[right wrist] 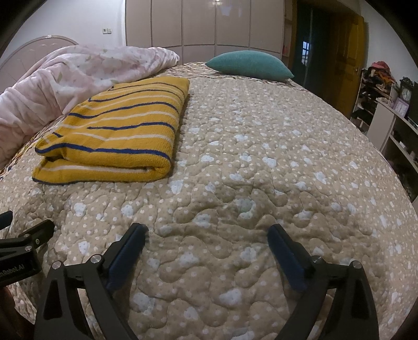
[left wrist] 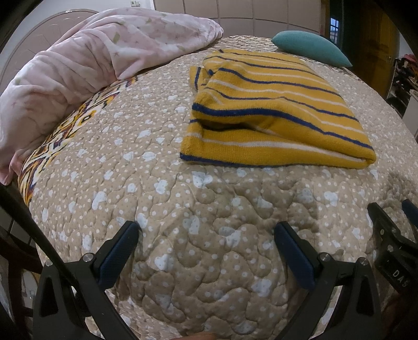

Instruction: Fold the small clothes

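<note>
A yellow knit garment [left wrist: 274, 109] with blue and white stripes lies folded on the beige quilted bed [left wrist: 183, 209]; it also shows in the right wrist view [right wrist: 117, 130], at the left. My left gripper [left wrist: 207, 230] is open and empty, hovering over bare quilt in front of the garment. My right gripper [right wrist: 207, 232] is open and empty, over the quilt to the right of the garment. The right gripper shows at the right edge of the left wrist view [left wrist: 392, 230]; the left gripper shows at the left edge of the right wrist view [right wrist: 23, 235].
A pink flowered duvet [left wrist: 91, 60] is bunched along the left side of the bed, close behind the garment. A teal cushion [right wrist: 248, 64] lies at the far end. White shelves [right wrist: 392, 136] with clutter stand to the right of the bed. A wardrobe wall [right wrist: 203, 23] stands behind.
</note>
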Demonstrator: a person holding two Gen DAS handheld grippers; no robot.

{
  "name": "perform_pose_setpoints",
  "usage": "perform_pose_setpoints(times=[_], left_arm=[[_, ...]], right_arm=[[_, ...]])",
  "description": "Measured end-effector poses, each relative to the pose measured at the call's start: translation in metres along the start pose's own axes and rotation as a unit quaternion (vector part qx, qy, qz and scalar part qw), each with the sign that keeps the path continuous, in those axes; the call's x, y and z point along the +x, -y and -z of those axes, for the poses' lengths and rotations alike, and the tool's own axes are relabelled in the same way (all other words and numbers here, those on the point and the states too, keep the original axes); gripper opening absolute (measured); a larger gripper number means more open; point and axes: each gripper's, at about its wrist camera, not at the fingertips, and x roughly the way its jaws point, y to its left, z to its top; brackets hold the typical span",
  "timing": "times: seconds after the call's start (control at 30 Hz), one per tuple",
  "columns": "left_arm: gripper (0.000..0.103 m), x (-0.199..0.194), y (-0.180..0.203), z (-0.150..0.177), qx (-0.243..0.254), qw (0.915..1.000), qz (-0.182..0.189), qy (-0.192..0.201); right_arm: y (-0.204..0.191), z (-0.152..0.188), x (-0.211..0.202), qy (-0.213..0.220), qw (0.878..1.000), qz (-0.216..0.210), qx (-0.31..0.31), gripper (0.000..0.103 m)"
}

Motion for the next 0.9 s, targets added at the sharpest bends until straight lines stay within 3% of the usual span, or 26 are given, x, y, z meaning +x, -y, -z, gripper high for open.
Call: perform_pose_setpoints(times=[0.9], left_arm=[[0.103,0.0001,0.0017,0.001,0.001,1.0,0.0,0.004]], right_arm=[[-0.0005,0.0018,-0.0006,0.002,1.0,0.001,0.0,0.098]])
